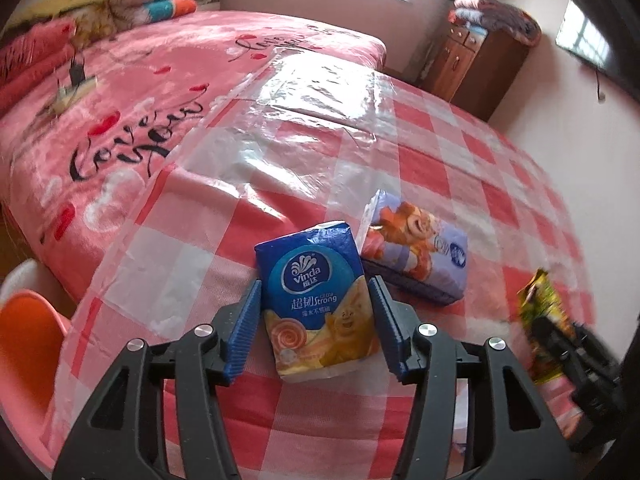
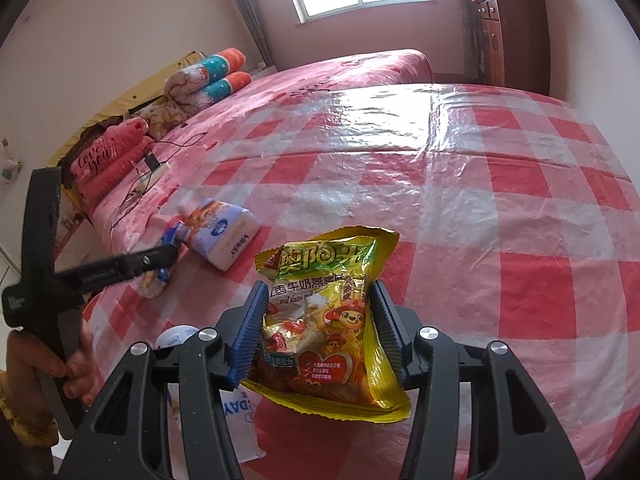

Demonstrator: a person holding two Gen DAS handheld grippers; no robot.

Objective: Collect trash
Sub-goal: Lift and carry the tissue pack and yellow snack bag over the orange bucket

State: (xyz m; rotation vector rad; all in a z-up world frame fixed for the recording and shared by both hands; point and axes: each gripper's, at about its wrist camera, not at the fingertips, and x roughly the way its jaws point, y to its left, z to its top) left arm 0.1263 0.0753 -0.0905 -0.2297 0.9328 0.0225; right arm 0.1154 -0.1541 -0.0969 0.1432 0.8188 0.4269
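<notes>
Surface: checked plastic tablecloth, pink bed beyond.
Left wrist view: left gripper clamped on the blue tissue pack, mid-table; purple tissue pack just right, lying flat.
Right wrist view: right gripper pinching the yellow snack bag, held over the near table.
Handling: probably light, soft, crinkly, slippery; grip across the middle.

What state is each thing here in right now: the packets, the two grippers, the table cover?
Left gripper: closed on the blue tissue pack, held upright.
Right gripper: shut on the yellow snack bag, which is crumpled.
Purple tissue pack: lying on the table, not held.
Checked tablecloth: spread flat under a clear plastic sheet that is wrinkled.
</notes>
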